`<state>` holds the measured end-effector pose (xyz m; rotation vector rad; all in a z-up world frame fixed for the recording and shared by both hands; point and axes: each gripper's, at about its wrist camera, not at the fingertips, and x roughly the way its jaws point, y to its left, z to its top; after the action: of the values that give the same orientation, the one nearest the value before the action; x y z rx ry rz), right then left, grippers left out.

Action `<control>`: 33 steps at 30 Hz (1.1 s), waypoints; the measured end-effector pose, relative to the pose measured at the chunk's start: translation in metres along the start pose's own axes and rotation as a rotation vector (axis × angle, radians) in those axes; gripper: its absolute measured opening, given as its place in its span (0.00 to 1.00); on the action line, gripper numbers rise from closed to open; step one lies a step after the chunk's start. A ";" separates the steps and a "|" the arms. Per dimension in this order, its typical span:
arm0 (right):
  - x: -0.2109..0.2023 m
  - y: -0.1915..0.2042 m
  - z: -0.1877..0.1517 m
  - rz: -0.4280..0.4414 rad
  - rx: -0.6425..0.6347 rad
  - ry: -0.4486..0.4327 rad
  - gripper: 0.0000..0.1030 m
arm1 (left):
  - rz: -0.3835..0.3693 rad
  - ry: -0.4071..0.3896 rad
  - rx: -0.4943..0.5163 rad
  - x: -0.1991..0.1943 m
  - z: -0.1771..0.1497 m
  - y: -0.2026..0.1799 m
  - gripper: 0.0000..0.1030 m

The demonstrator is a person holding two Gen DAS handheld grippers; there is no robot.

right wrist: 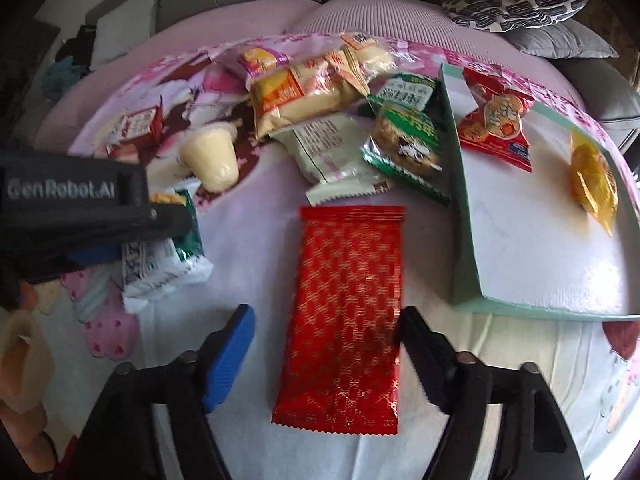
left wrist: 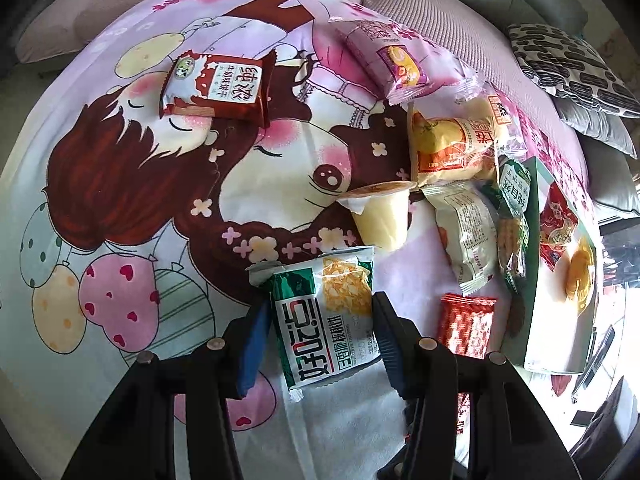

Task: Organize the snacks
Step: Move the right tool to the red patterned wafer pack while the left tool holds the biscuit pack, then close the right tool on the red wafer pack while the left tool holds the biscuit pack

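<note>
Between the left gripper (left wrist: 318, 328) pads sits a green-and-white snack pack (left wrist: 326, 316), jaws clamped on it w/ both blue pads pressed to its sides, pack lifted off the cartoon blanket (left wrist: 120, 200). Right gripper (right wrist: 326, 356) points down over a red foil pack (right wrist: 346, 320) lying flat on the blanket; jaws apart, right pad at the pack's edge, left pad clear of it w/ a gap, so no grip. Teal box (right wrist: 460, 200) w/ white floor sits just right of the red pack; inside it a red pouch (right wrist: 496, 120) and a gold-wrapped sweet (right wrist: 592, 178), well apart. Left of the box wall is a loose pile: green cookie pack (right wrist: 404, 148), white pack (right wrist: 332, 152), yellow bag (right wrist: 304, 100), pink-purple pack (right wrist: 262, 60) at the back. Pudding cup (left wrist: 380, 212) lies tipped on its side near the pile. Red-and-white biscuit pack (left wrist: 218, 86) sits alone on the far left of the blanket, well apart from the rest. Black-and-white patterned cushion (right wrist: 516, 0) on the sofa behind. In the right wrist view the left gripper shows at the left edge, holding its pack.
</note>
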<state>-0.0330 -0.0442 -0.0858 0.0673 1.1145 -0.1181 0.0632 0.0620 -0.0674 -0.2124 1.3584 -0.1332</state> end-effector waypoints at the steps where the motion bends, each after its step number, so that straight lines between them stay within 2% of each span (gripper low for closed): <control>1: 0.001 0.000 0.002 0.005 0.003 -0.002 0.63 | 0.001 0.000 -0.002 -0.001 0.001 0.002 0.51; 3: 0.003 -0.002 0.005 -0.002 0.006 -0.001 0.57 | 0.002 -0.001 -0.005 -0.001 0.001 0.003 0.51; 10: 0.020 0.004 0.028 -0.044 -0.046 0.011 0.57 | 0.023 0.004 0.005 0.001 0.004 0.004 0.51; 18: 0.021 0.003 0.026 -0.055 -0.066 0.003 0.57 | 0.078 0.005 0.028 0.015 0.010 -0.015 0.51; 33: 0.021 0.002 0.026 -0.046 -0.068 0.007 0.57 | 0.119 0.021 0.037 0.032 0.010 -0.027 0.52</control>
<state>-0.0006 -0.0465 -0.0929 -0.0187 1.1269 -0.1207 0.0806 0.0300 -0.0895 -0.0988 1.3847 -0.0614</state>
